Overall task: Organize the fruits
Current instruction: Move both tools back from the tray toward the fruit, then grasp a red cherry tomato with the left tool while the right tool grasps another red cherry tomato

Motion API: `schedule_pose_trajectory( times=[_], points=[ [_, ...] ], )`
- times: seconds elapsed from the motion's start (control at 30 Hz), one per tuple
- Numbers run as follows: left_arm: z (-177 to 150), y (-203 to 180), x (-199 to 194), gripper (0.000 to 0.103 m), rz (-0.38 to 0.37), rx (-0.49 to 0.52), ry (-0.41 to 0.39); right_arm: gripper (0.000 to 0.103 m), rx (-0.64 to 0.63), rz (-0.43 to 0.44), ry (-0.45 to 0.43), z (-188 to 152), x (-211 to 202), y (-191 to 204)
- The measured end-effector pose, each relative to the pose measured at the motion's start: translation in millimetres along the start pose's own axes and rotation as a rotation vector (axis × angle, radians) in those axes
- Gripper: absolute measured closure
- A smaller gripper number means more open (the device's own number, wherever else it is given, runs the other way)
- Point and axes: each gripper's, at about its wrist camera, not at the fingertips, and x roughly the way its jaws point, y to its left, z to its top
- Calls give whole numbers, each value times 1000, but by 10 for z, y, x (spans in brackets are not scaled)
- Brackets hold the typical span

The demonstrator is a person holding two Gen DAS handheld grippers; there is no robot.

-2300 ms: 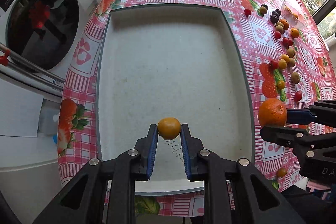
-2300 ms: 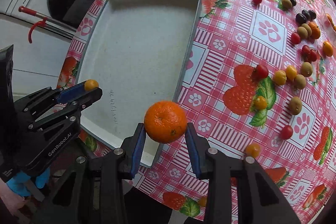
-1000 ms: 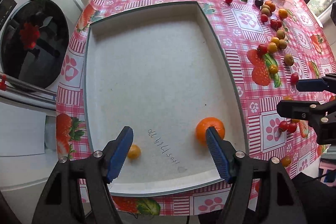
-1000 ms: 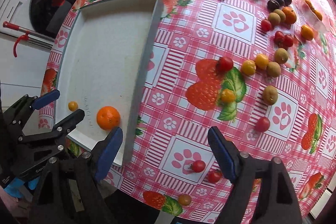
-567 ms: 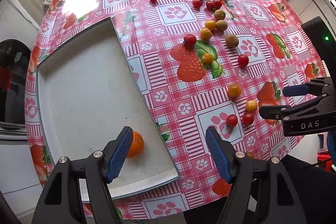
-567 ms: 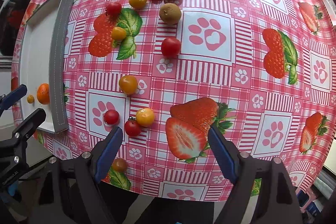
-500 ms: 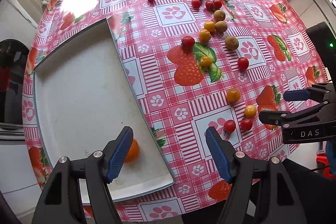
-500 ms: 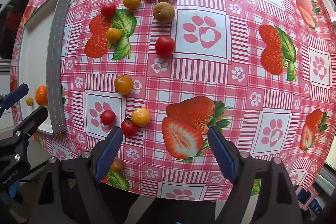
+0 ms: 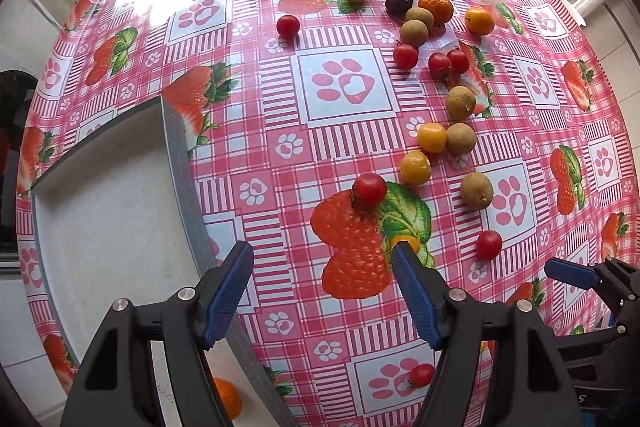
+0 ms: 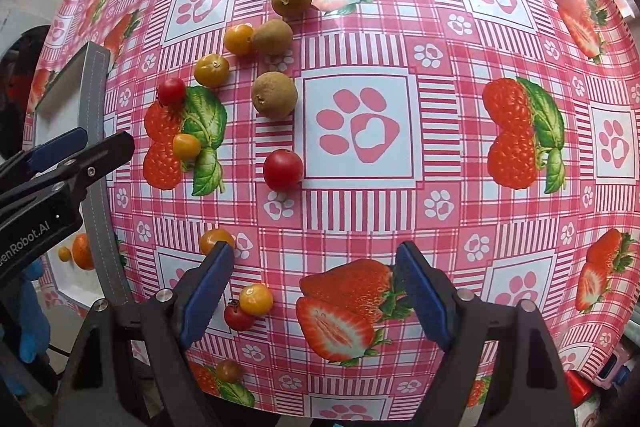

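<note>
Both grippers are wide open and hold nothing: the left gripper [image 9: 322, 275] has the small yellow fruit [image 9: 405, 242] right at the tip of its right finger, and the right gripper [image 10: 314, 277] sits farther off to the right.

Partly cut white lettering "enRobot.AI" stands on the black body of the left gripper [image 10: 102, 143], just beside the grey-rimmed tray [image 10: 94, 99]; nothing else is legible
</note>
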Motion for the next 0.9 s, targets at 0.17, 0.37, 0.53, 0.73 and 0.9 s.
schedule_pose_trajectory(
  times=[0.17,0.37,0.53,0.73,0.9],
  points=[
    [146,-92,181,30,3,21,7,17,2,15,0,232,56,109],
    [206,-151,364,30,12,30,23,18,-23,6,-3,337,220,415],
    [222,-170,434,31,27,23,26,26,-54,-31,-31,286,307,648],
    [239,-213,433,45,30,25,16,63,-88,-61,-40,393,334,886],
    [233,-170,363,78,4,24,3,79,-78,-44,-39,347,349,923]
  ],
)
